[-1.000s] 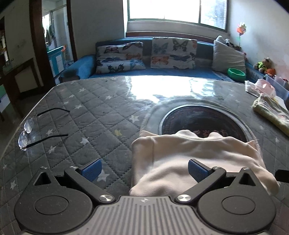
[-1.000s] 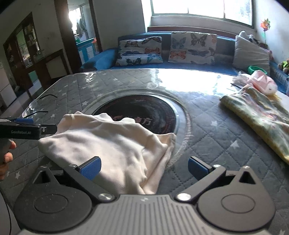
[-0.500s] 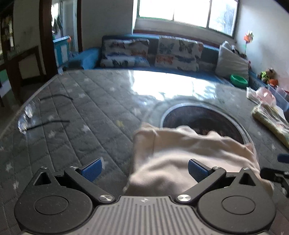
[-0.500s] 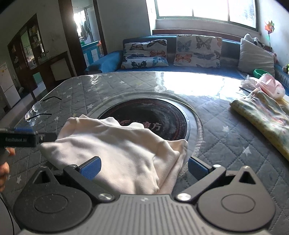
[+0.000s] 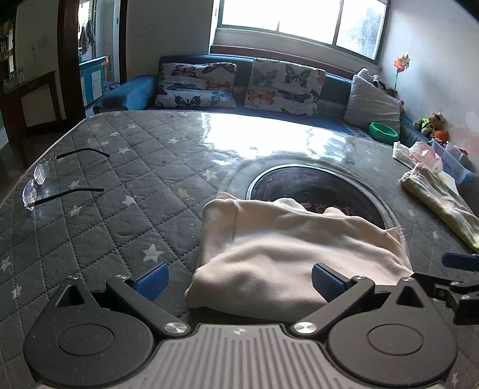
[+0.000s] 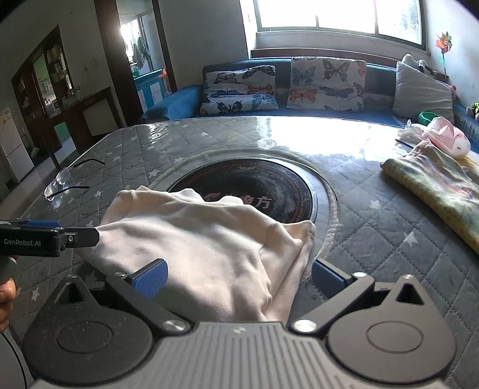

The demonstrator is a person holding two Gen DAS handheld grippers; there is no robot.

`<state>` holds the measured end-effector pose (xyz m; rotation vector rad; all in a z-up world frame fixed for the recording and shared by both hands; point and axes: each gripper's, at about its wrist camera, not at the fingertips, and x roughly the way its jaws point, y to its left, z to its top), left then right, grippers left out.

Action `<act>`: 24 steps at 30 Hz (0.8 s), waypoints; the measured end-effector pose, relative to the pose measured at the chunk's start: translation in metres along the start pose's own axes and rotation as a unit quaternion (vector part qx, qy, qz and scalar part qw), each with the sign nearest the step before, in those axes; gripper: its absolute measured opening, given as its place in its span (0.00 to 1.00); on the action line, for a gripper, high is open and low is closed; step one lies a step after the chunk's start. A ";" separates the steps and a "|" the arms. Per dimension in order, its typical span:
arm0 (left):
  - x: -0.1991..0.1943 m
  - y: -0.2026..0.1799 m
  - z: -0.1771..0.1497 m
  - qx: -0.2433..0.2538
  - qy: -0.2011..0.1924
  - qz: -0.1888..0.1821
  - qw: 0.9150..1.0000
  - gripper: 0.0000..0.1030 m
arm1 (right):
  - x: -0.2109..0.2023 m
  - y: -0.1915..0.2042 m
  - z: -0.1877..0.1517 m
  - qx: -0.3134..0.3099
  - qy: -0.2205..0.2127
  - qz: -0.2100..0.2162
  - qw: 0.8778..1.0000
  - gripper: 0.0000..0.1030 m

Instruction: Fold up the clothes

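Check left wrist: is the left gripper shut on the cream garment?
No, the left gripper is open, blue-padded fingers spread wide around the folded cream garment.

Cream garment point(image 5: 287, 254), folded into a soft, rumpled bundle, lying flat on the quilted tabletop, far edge overlapping the dark round inset.

A lived-in home living room is shown. A blue sofa point(image 6: 377, 74) is set along the far wall under a wide window point(image 6: 338, 15), with butterfly-print cushions point(image 6: 239, 88) and a grey pillow point(image 6: 422, 89) laid on it. A large table point(image 5: 119, 167) covered by a star-quilted cloth fills the near ground; eyeglasses point(image 5: 39, 182) are left on it at the left. Stuffed toys point(image 5: 431, 122) and a pinwheel point(image 5: 401, 64) are seen at the far right, and a dark wooden cabinet point(image 6: 48, 77) with a doorway at the far left.
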<state>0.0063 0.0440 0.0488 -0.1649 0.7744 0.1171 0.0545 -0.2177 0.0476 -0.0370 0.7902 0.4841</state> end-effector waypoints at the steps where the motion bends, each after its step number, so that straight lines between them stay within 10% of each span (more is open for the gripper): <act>1: -0.001 -0.001 -0.001 0.001 0.000 0.000 1.000 1.00 | -0.001 0.001 -0.001 0.000 0.001 0.001 1.000 1.00; 24: -0.004 0.002 -0.003 -0.004 0.004 0.007 1.000 1.00 | -0.012 0.019 -0.002 -0.027 -0.012 0.020 0.999 1.00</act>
